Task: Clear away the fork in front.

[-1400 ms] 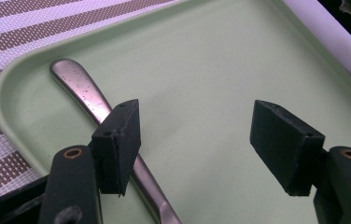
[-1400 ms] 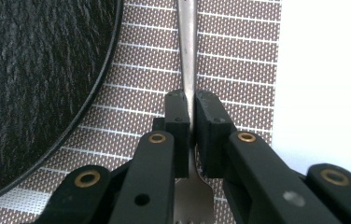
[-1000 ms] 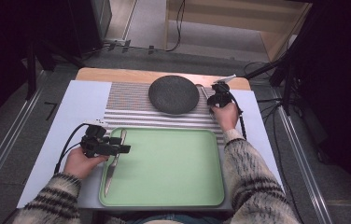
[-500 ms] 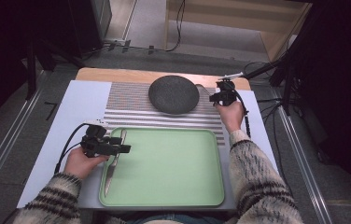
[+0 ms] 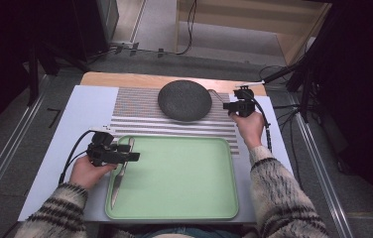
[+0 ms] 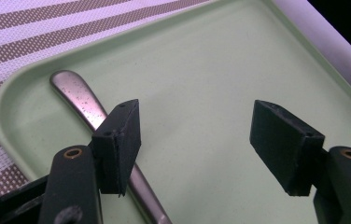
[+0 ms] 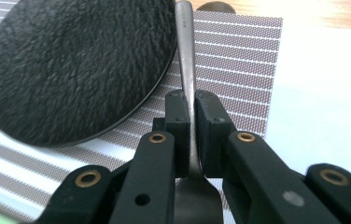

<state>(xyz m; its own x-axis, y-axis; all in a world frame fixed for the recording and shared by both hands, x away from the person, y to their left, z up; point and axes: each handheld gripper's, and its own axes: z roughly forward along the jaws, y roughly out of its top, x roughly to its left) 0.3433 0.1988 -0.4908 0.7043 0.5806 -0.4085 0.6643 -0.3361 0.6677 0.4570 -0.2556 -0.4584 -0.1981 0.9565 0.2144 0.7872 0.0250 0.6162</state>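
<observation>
A striped mat [image 5: 140,111] and green tray [image 5: 184,198] cover the table [image 5: 75,114] (grey floor around).
Left gripper [image 5: 125,154] gapes wide above a knife [image 5: 120,178]; right gripper [image 7: 191,135] clamps what may be a fork [image 7: 186,60] beside the dark plate [image 5: 184,100].

Right gripper [image 5: 228,105] farther back, beside plate [image 5: 184,100].
</observation>
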